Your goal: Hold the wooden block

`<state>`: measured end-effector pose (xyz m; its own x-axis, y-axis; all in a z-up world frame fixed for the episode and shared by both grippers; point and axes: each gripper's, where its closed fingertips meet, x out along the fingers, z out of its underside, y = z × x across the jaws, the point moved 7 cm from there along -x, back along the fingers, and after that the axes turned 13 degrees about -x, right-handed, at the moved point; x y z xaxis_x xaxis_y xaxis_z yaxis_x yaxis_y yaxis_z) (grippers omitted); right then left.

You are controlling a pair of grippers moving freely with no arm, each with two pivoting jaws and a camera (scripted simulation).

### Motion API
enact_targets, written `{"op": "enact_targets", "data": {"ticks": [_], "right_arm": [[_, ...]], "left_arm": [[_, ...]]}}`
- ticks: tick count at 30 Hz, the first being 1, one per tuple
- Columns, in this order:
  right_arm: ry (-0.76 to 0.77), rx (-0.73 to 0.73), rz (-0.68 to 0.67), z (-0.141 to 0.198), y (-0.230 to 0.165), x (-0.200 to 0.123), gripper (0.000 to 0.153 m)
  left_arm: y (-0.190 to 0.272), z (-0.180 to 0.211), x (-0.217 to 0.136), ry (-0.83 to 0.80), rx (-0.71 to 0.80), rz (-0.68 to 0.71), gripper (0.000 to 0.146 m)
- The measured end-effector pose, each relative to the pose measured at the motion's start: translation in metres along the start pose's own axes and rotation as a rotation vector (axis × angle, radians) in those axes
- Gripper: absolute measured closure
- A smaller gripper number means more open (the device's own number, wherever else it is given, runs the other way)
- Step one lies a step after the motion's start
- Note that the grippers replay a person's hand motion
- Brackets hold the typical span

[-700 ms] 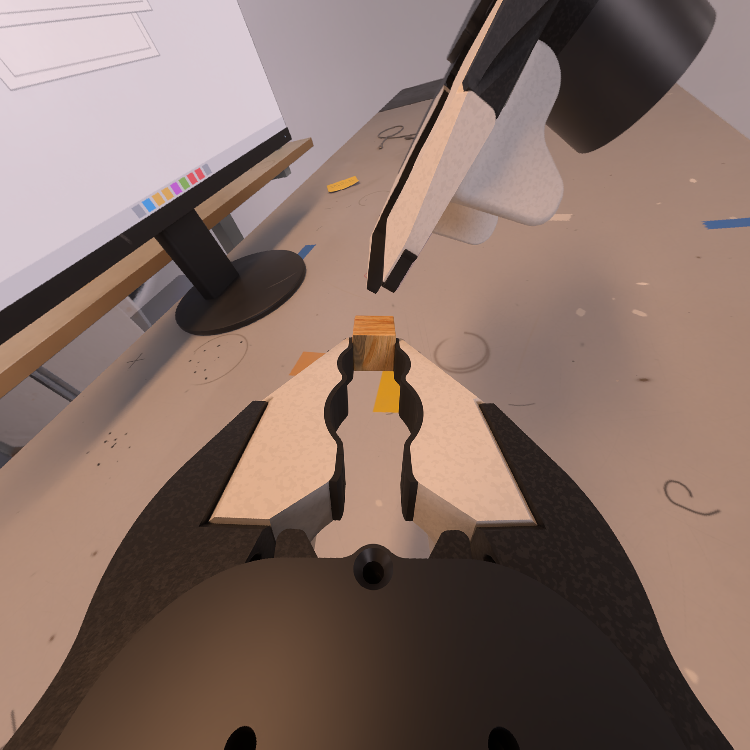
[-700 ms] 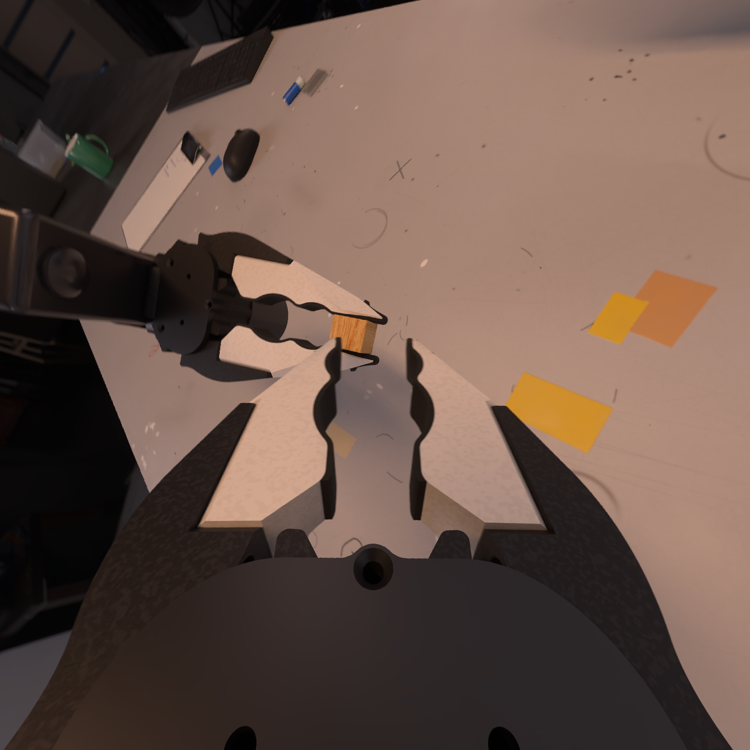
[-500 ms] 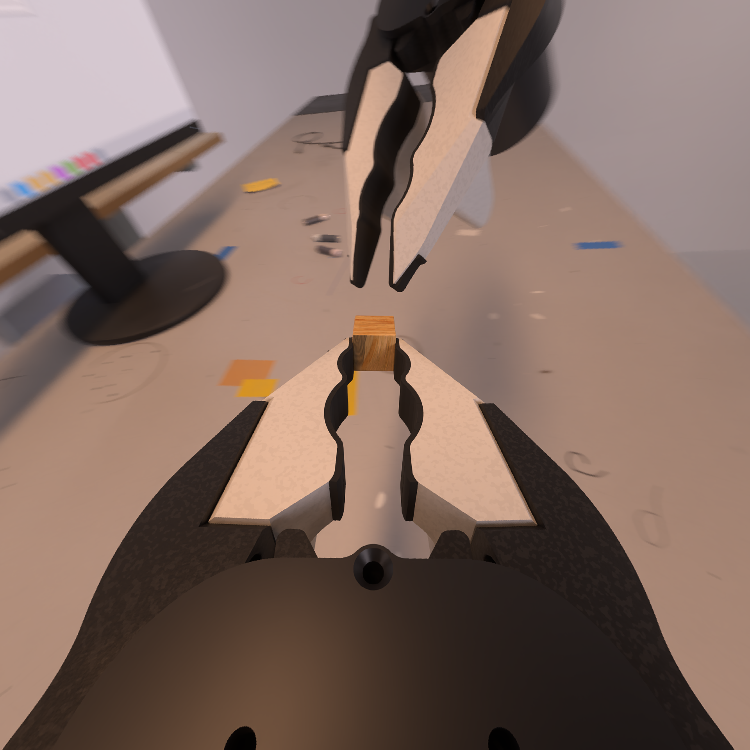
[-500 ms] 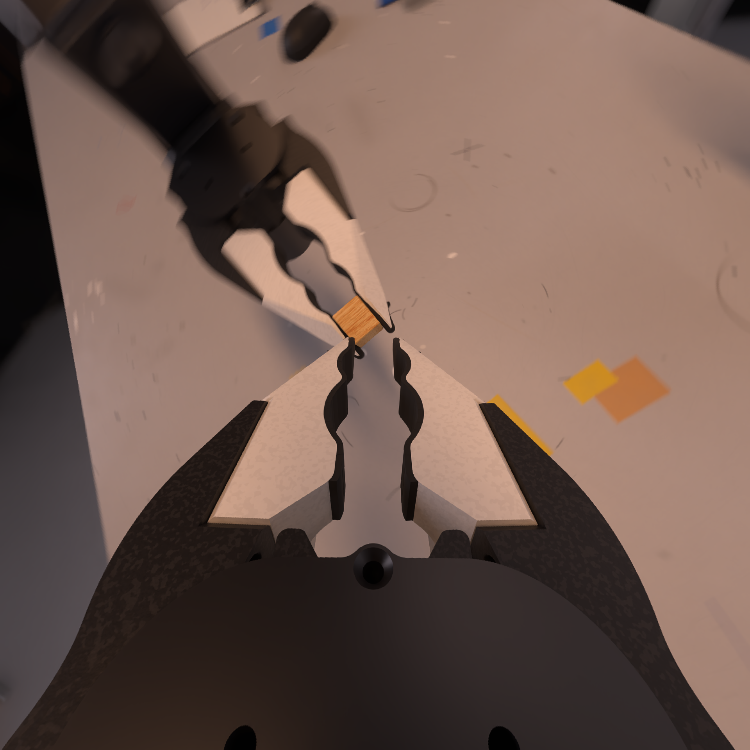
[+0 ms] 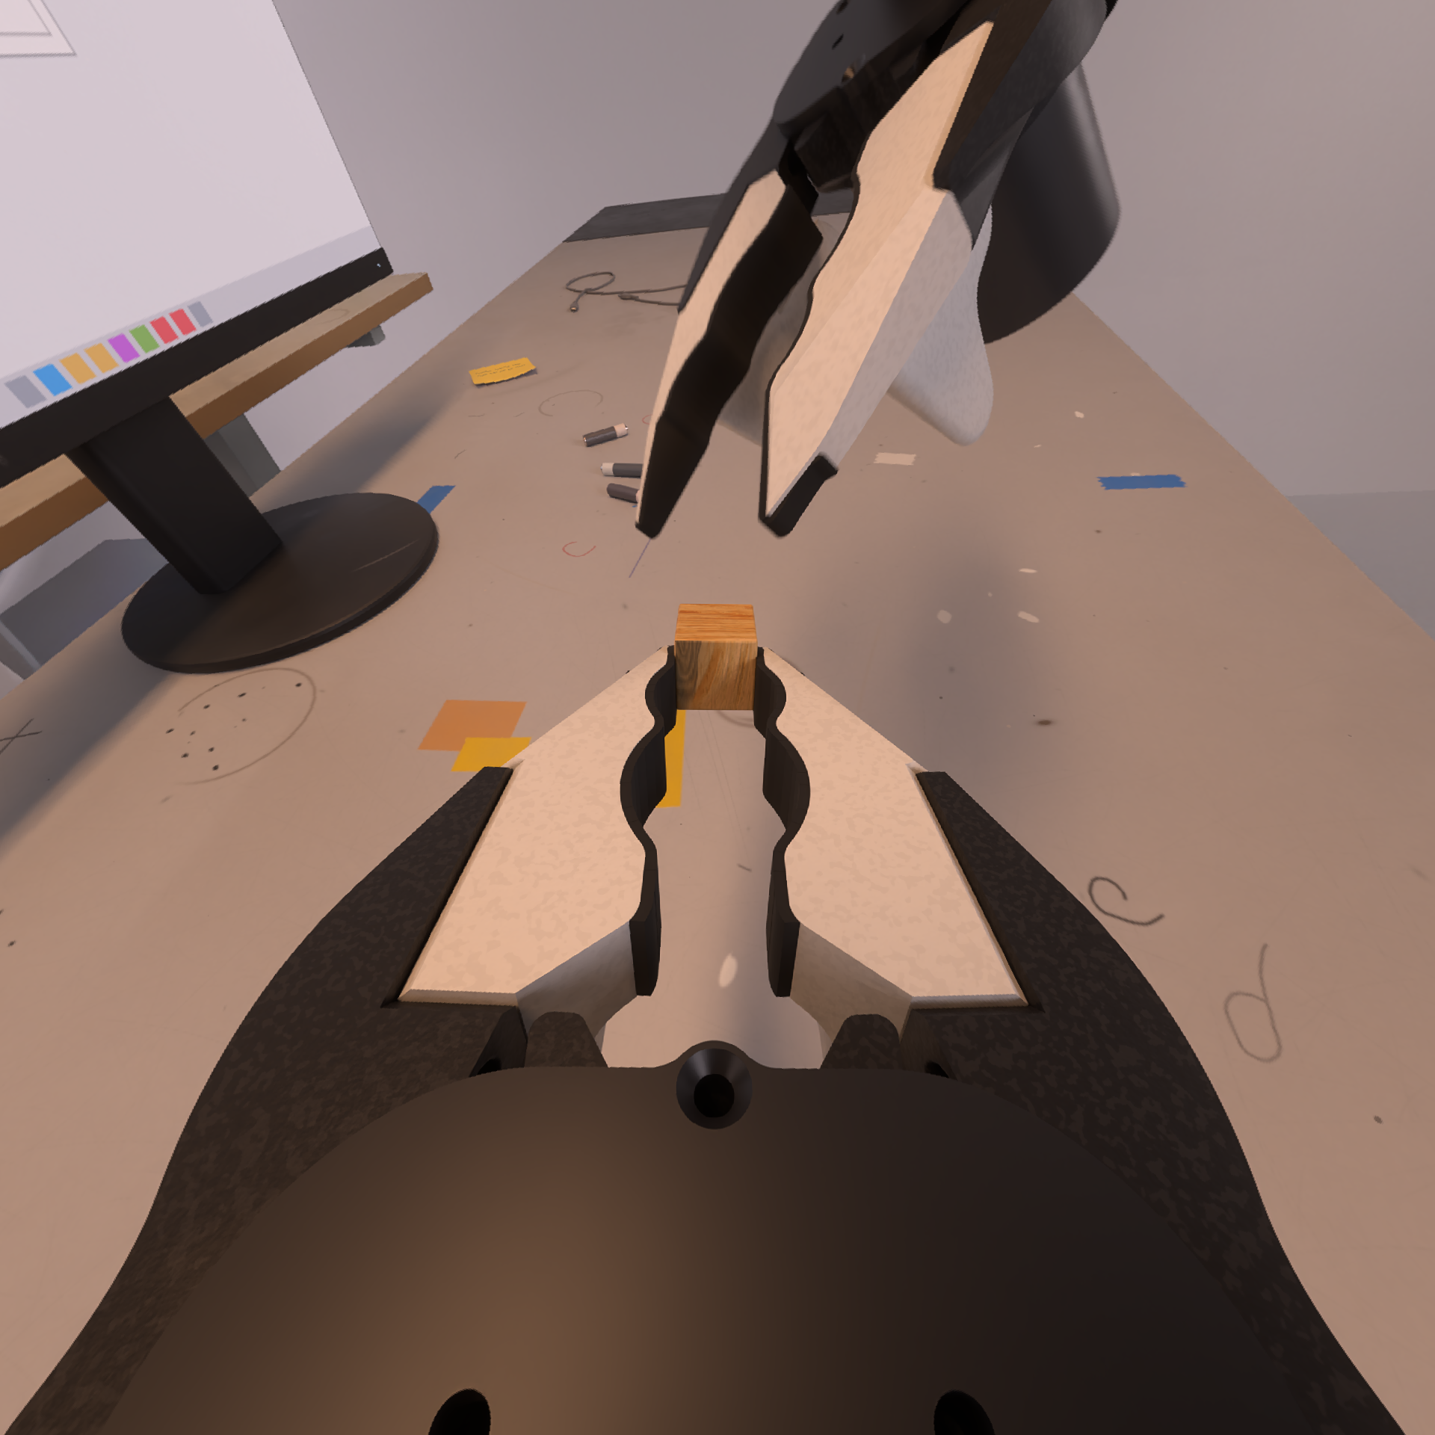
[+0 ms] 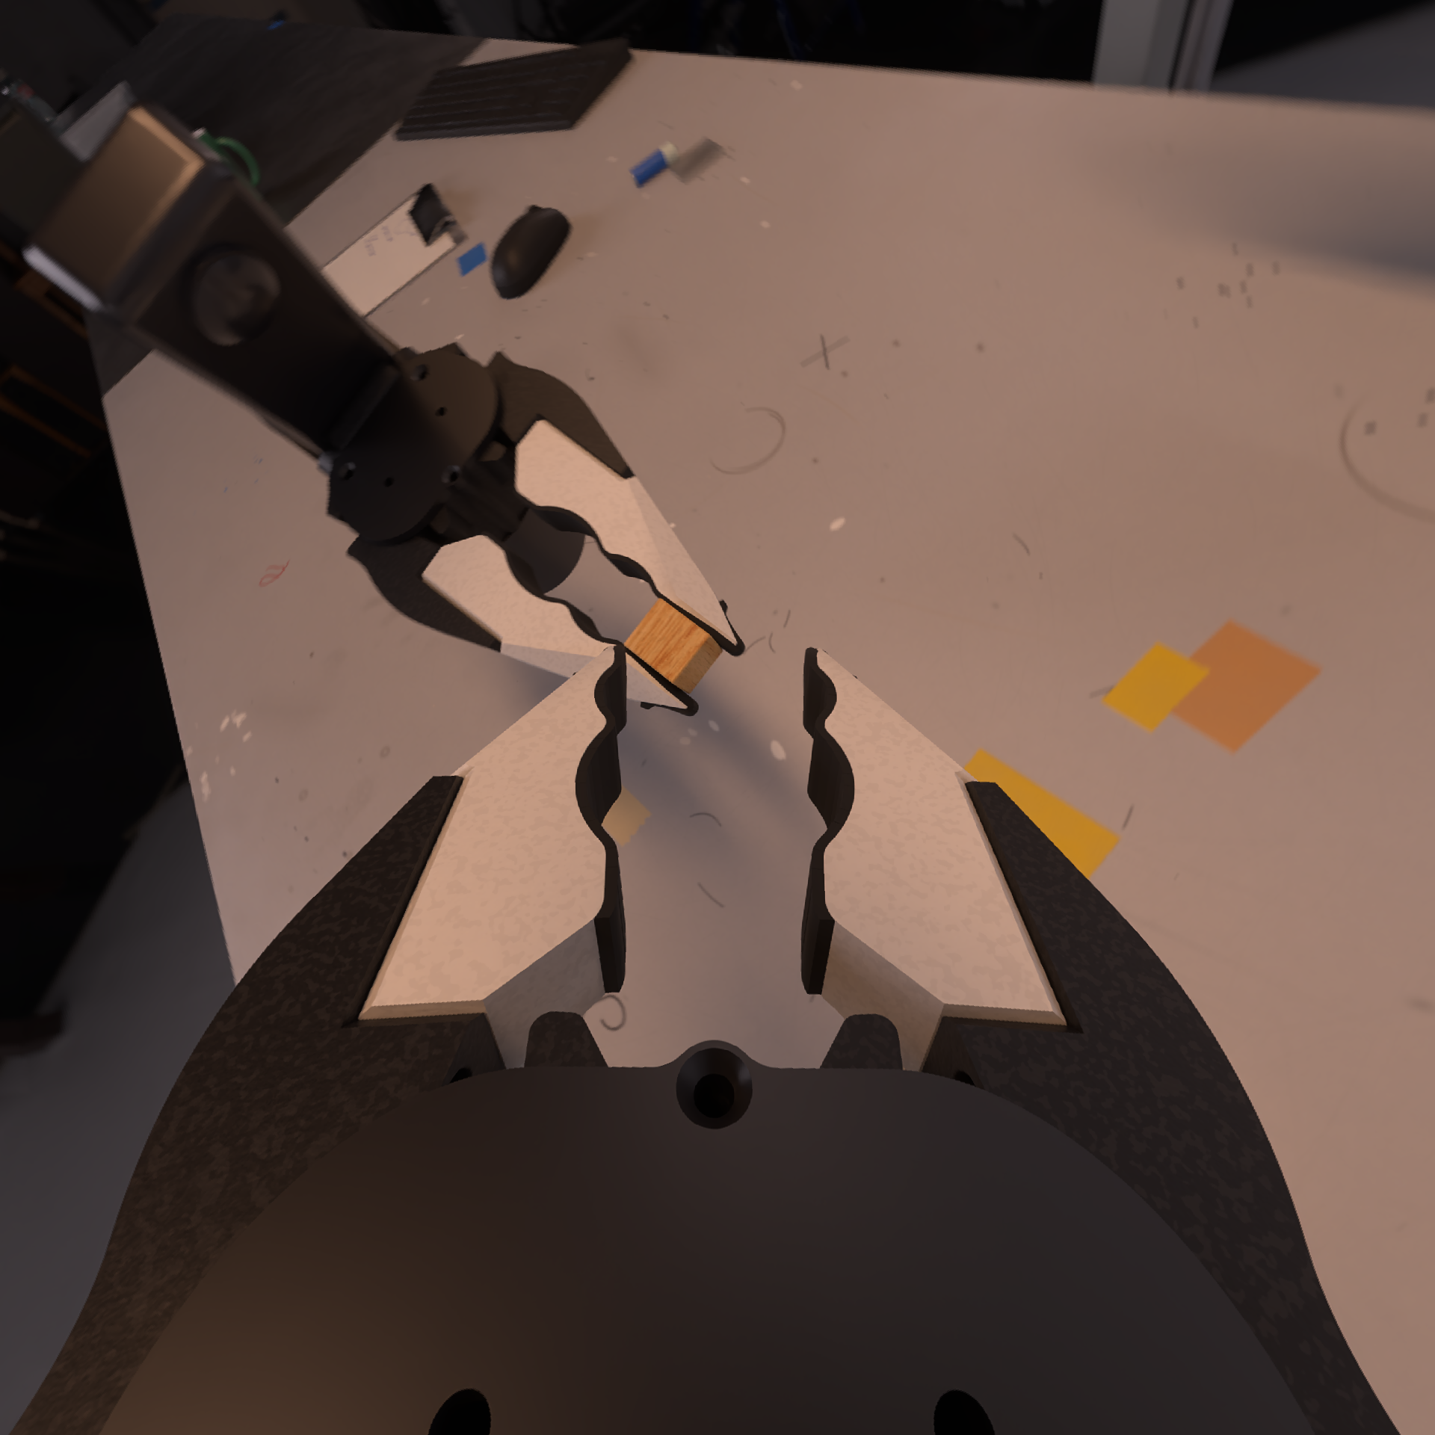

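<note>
Now the right gripper [image 6: 714,668] is spreading its jaws wider than a moment ago, empty, nearing the block [image 5: 715,658], which the left gripper [image 5: 715,660] is pinching at its fingertips above the table [image 5: 1087,738].

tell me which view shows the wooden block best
The left wrist view: the wooden block sits centred between the left gripper fingertips. The right wrist view shows it smaller, at an angle, partly hidden by those fingers.
</note>
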<state>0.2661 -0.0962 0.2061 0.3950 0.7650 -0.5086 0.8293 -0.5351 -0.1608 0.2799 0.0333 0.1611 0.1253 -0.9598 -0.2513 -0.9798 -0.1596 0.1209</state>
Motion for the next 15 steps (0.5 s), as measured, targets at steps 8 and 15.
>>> {"op": "enact_targets", "data": {"ticks": [8, 15], "right_arm": [[-0.111, -0.102, -0.028, -0.002, -0.007, 0.008, 0.134], [-0.108, -0.645, -0.204, 0.0, -0.025, -0.003, 0.134]], "left_arm": [[-0.002, 0.0, -0.002, -0.008, -0.036, 0.043, 0.128], [0.013, 0.0, -0.005, -0.055, -0.142, 0.33, 0.128]]}}
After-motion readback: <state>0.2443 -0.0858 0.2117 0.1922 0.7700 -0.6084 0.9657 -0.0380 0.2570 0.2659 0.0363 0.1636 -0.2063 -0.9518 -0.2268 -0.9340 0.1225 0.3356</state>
